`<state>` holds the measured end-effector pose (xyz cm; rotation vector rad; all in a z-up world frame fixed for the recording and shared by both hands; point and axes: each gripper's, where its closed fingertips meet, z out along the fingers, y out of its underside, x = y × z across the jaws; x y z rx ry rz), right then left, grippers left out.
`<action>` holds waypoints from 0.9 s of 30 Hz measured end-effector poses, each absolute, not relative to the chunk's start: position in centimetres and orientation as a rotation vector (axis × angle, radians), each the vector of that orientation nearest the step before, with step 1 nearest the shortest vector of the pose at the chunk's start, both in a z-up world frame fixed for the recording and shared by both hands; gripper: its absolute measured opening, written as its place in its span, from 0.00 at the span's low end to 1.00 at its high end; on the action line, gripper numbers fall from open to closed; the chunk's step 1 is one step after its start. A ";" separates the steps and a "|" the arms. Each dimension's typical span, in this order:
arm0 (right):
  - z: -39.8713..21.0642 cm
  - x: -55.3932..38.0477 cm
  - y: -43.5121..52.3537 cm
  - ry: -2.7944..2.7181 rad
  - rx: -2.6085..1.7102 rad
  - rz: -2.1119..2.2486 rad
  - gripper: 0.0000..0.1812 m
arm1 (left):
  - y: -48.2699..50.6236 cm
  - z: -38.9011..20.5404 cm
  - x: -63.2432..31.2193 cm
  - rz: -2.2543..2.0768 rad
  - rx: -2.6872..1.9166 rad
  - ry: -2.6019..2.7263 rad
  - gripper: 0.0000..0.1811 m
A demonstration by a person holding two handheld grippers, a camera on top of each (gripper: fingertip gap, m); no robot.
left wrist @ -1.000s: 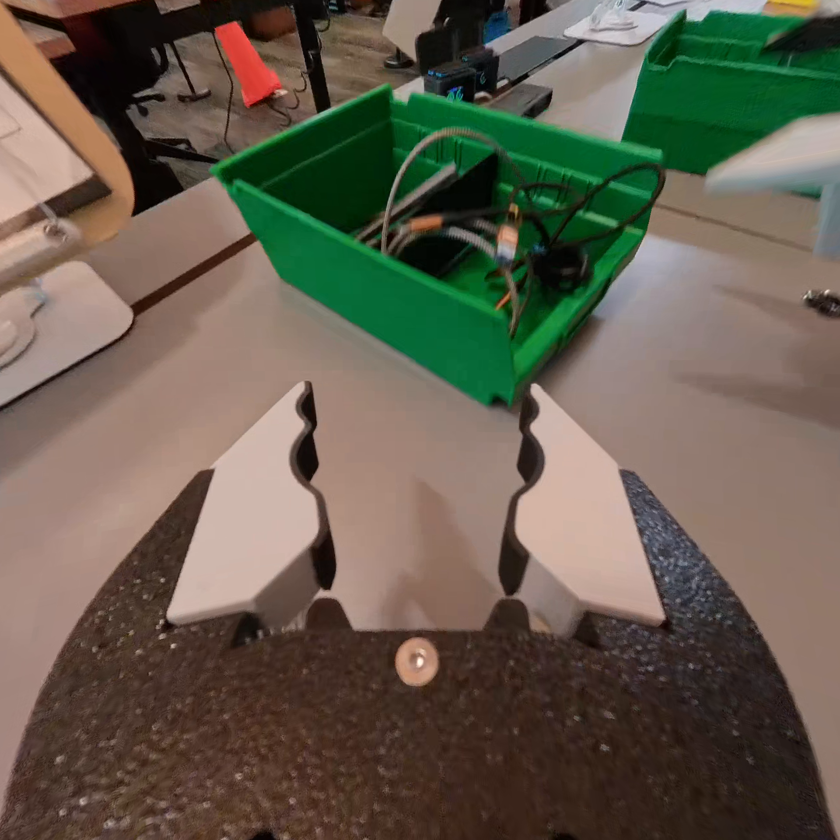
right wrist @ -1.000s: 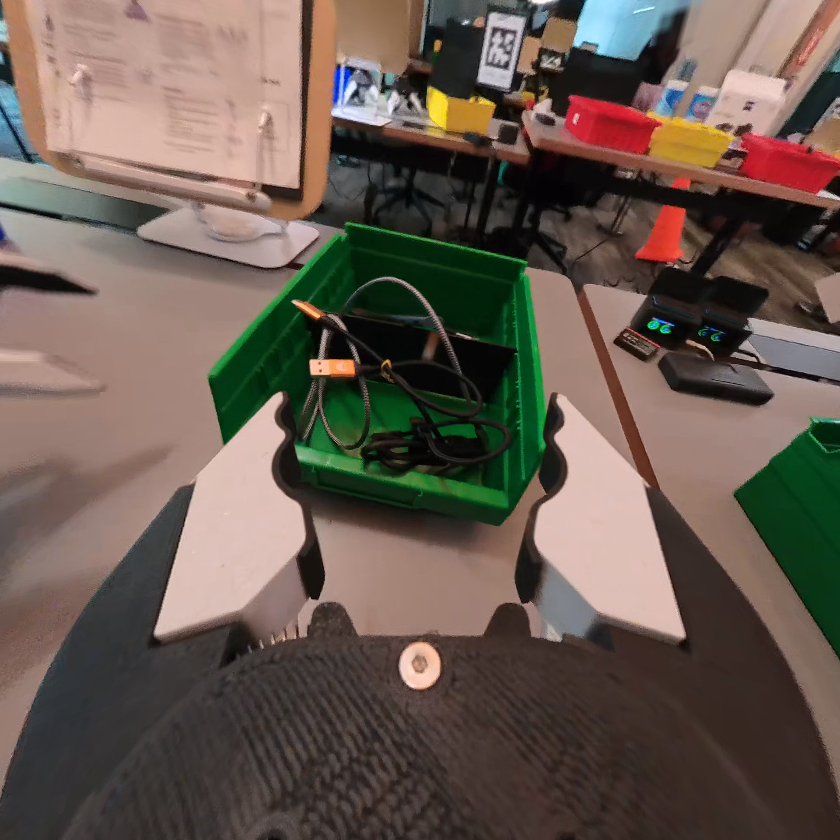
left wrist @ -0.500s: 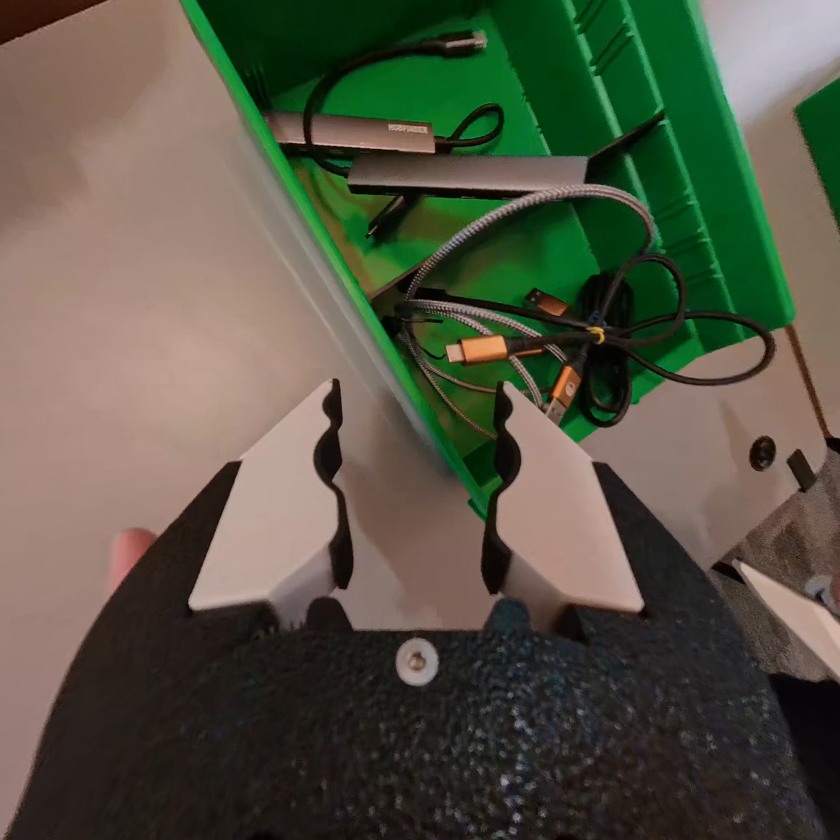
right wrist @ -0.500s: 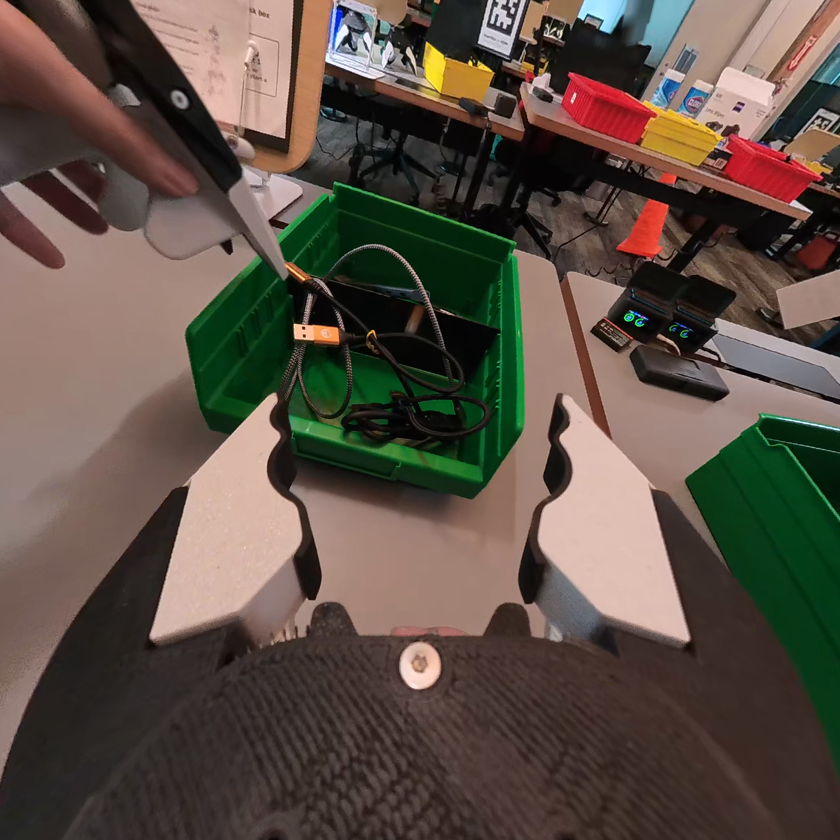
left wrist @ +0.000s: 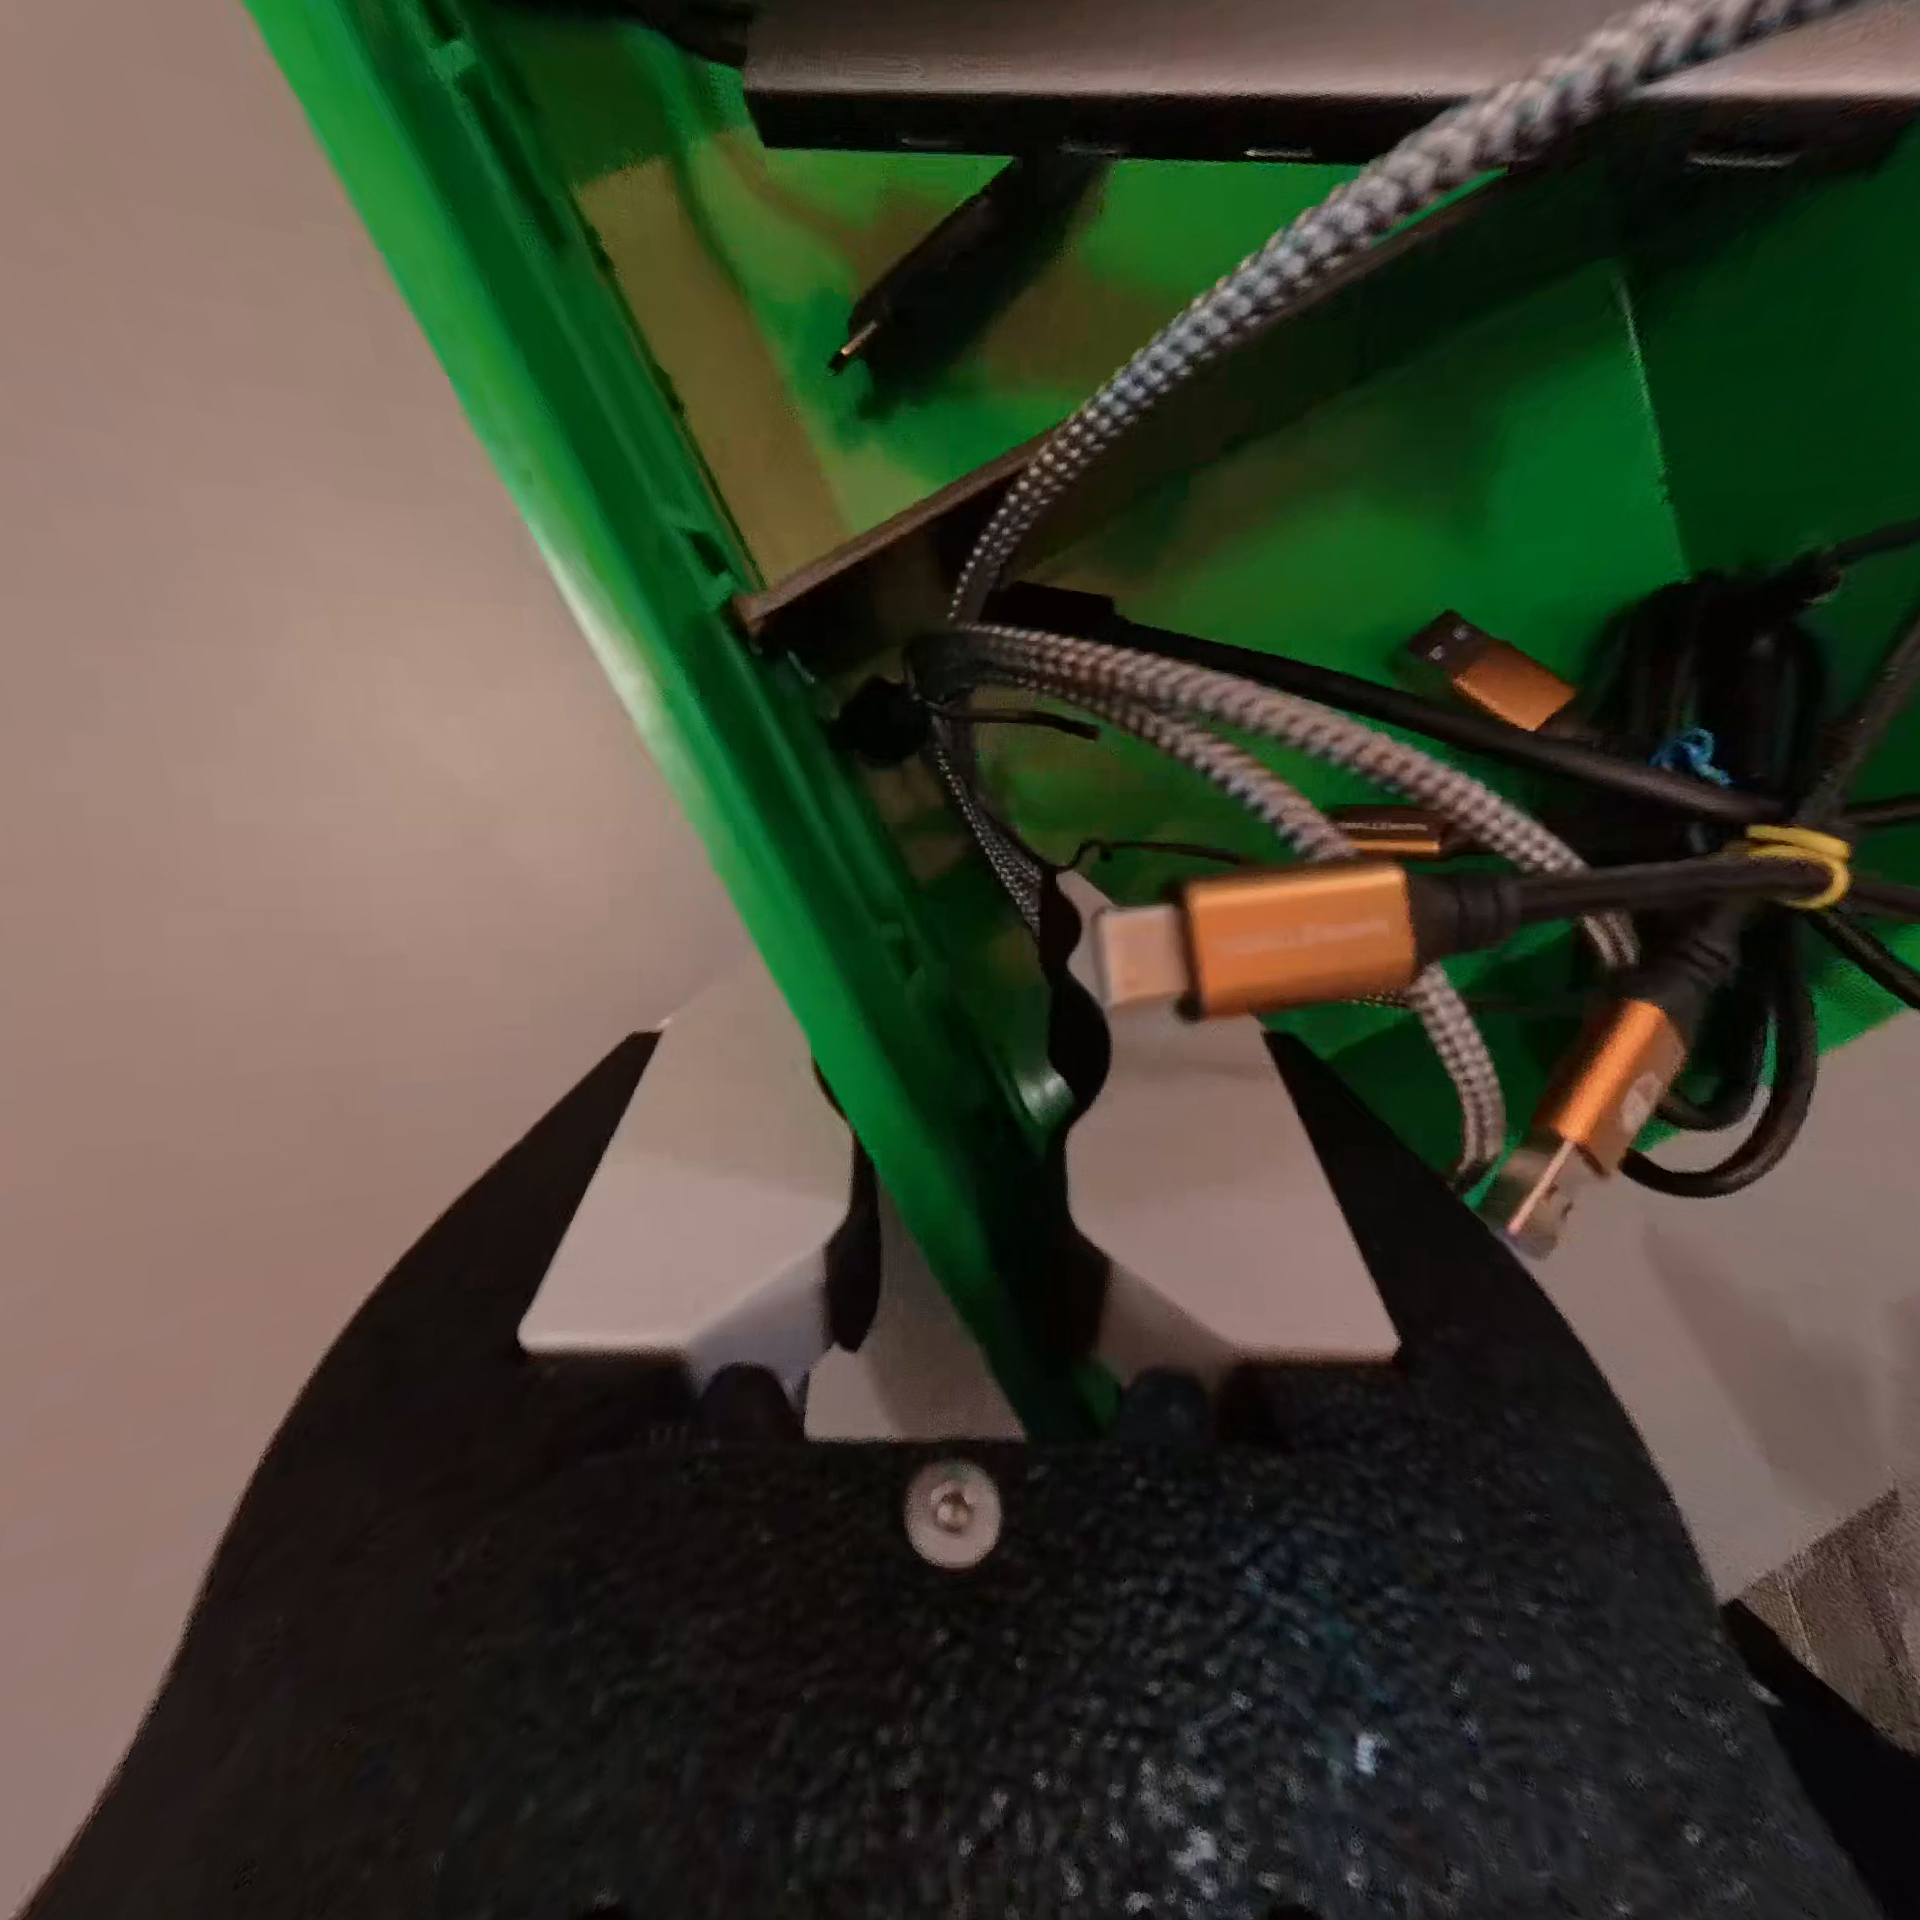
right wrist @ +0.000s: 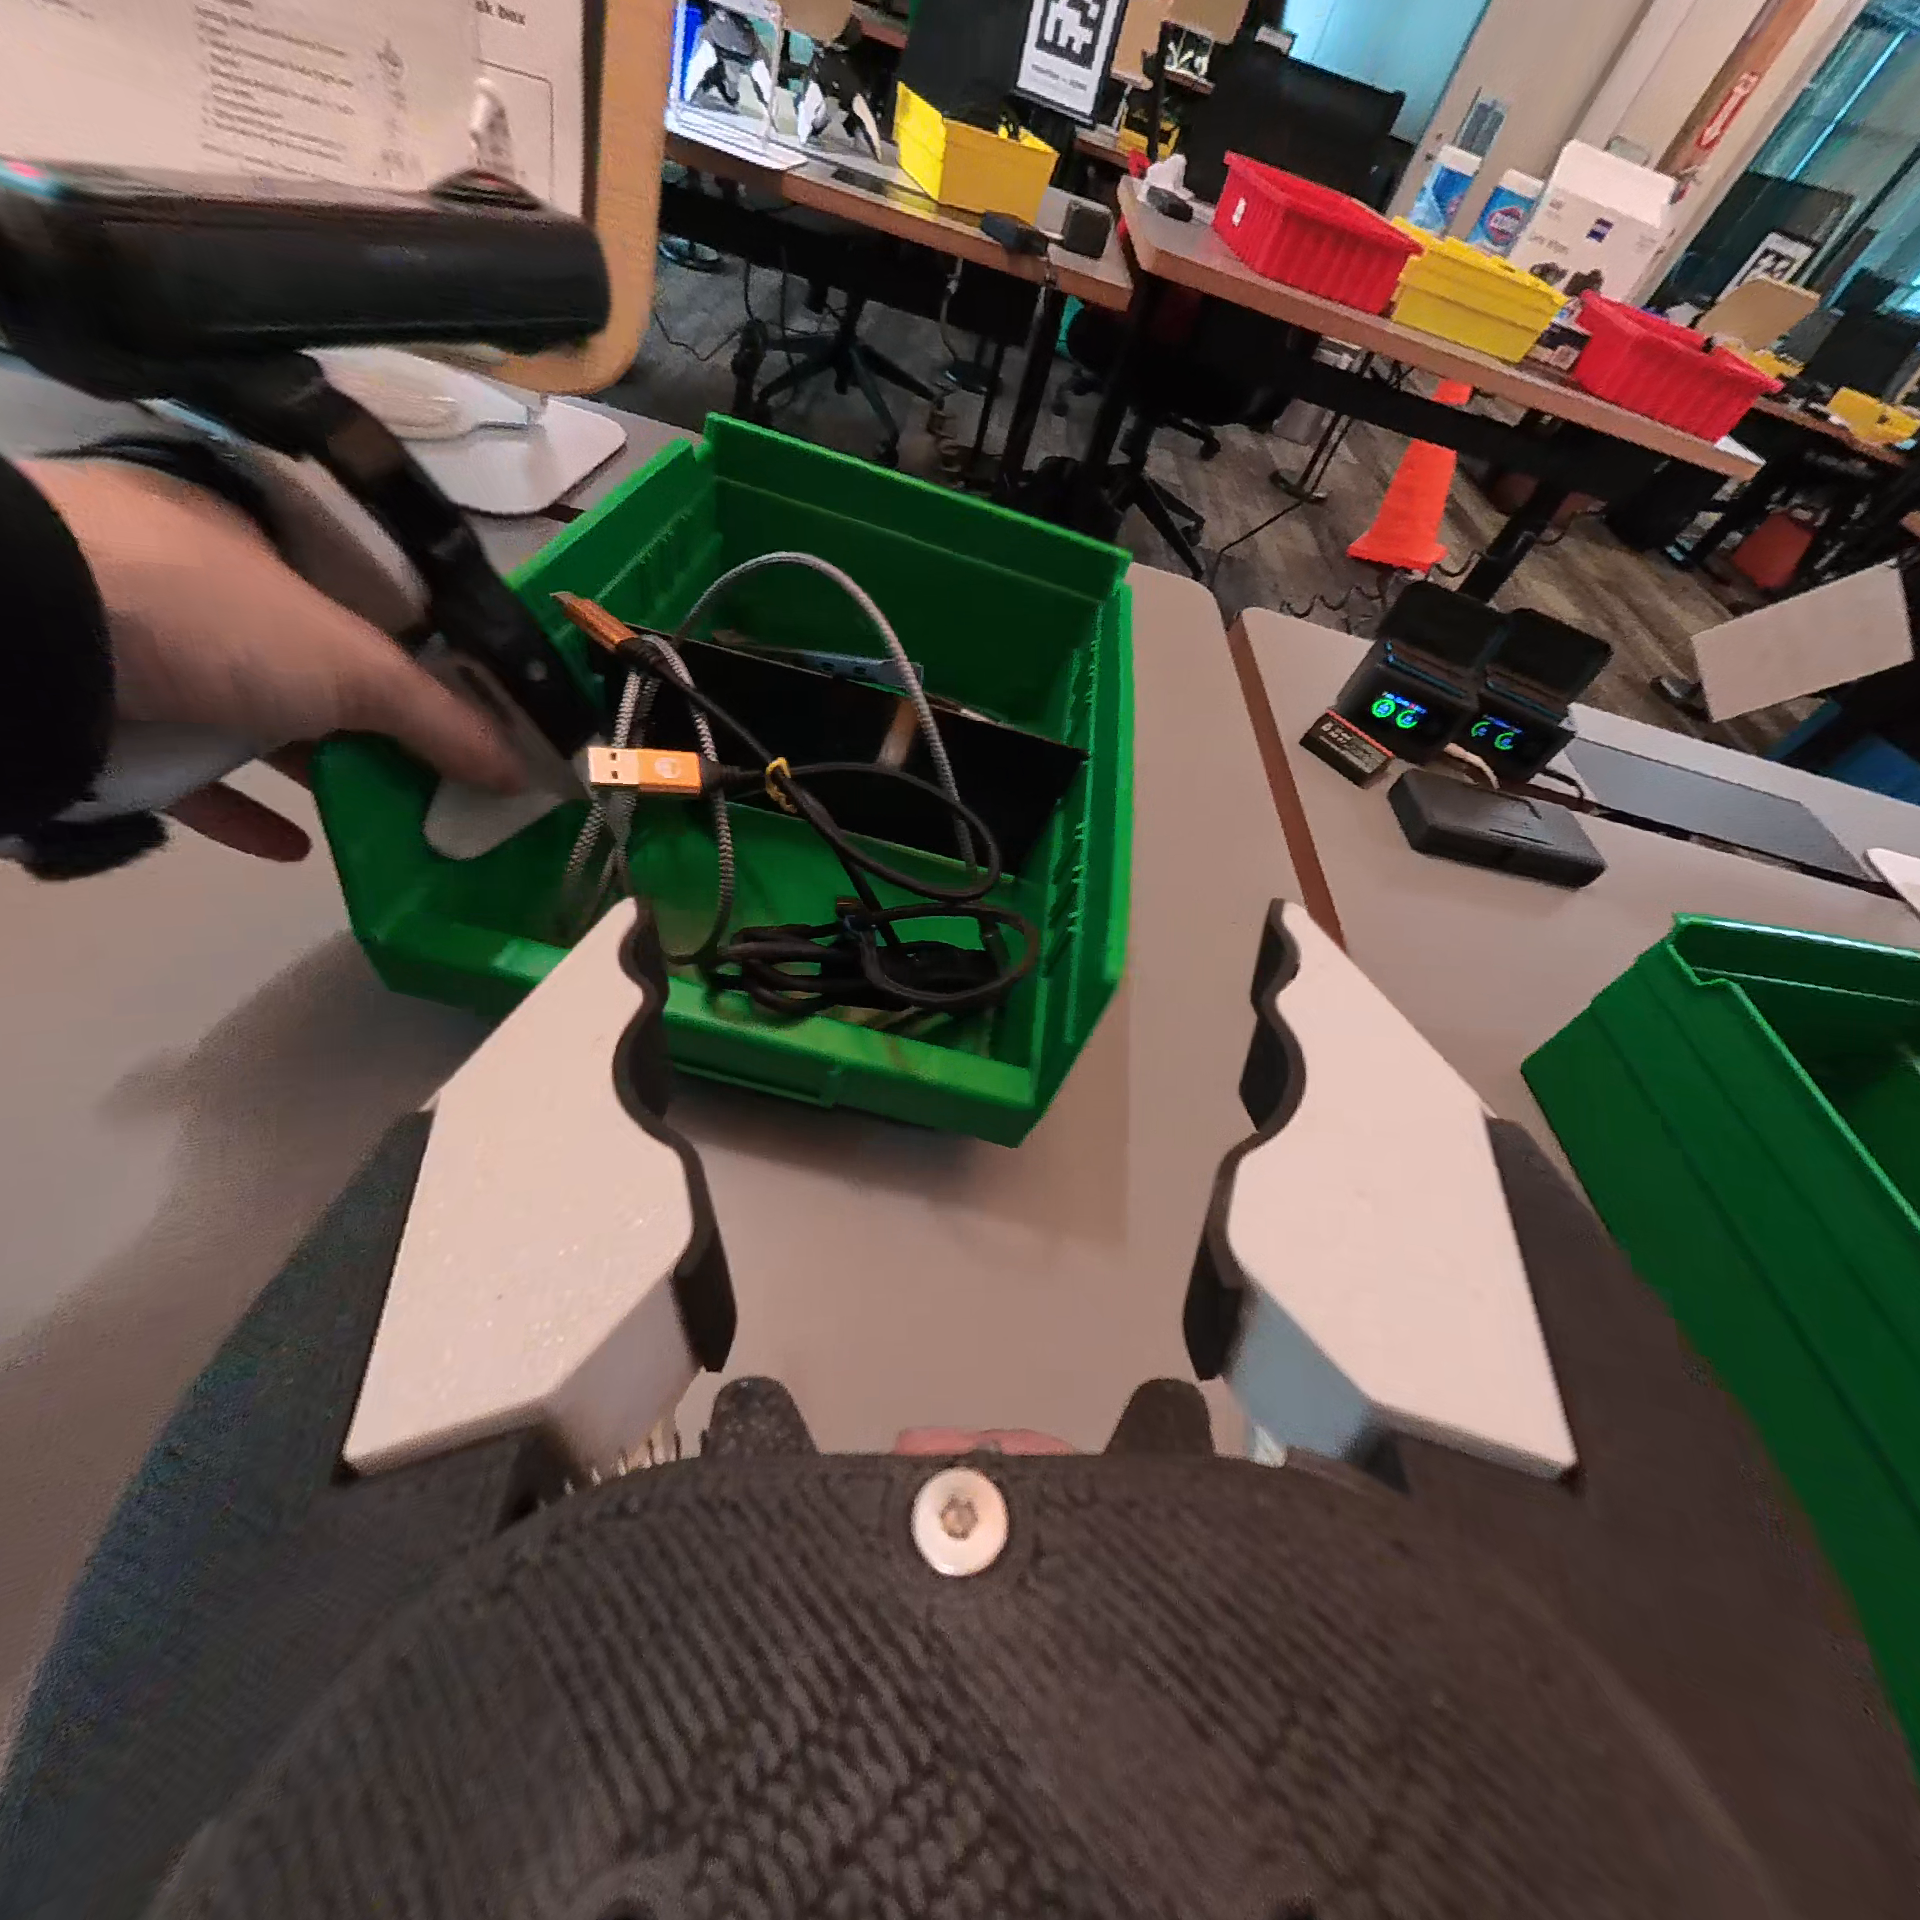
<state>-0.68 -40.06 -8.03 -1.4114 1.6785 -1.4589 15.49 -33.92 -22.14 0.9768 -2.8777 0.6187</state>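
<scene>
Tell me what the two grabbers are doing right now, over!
Left gripper clamped on the green bin side wall. Right gripper open, empty, short of the bin. Tangled cables inside, none gripped.

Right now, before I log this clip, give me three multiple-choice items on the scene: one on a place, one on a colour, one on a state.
1. Where is the left claw?
A. astride the side wall of the green bin
B. flat on the table
C. over the red bin

2. What colour are the metal shells of the cable plugs?
A. blue
B. orange
C. white

3. How is the right claw?
A. shut on a cable
B. shut on the bin's rim
C. open and holding nothing

Answers: 1 A, one finger is outside the wall and one inside, closed on it. 2 B, the left wrist view shows orange shells on the plugs inside the bin. 3 C, the right wrist view shows its fingers wide apart over bare table, short of the bin.
</scene>
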 end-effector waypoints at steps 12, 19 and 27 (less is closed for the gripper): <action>-5.5 1.0 -35.8 1.511 -1.425 -1.460 0.62 | -18.7 -21.7 18.7 0.655 0.542 -2.962 0.08; -4.6 5.4 -26.8 1.285 -1.517 -1.307 0.64 | -5.8 -21.3 15.8 0.789 0.493 -2.950 0.11; -3.8 18.3 -10.3 1.179 -1.547 -0.832 0.69 | 1.3 -20.4 13.8 1.005 0.586 -2.960 0.13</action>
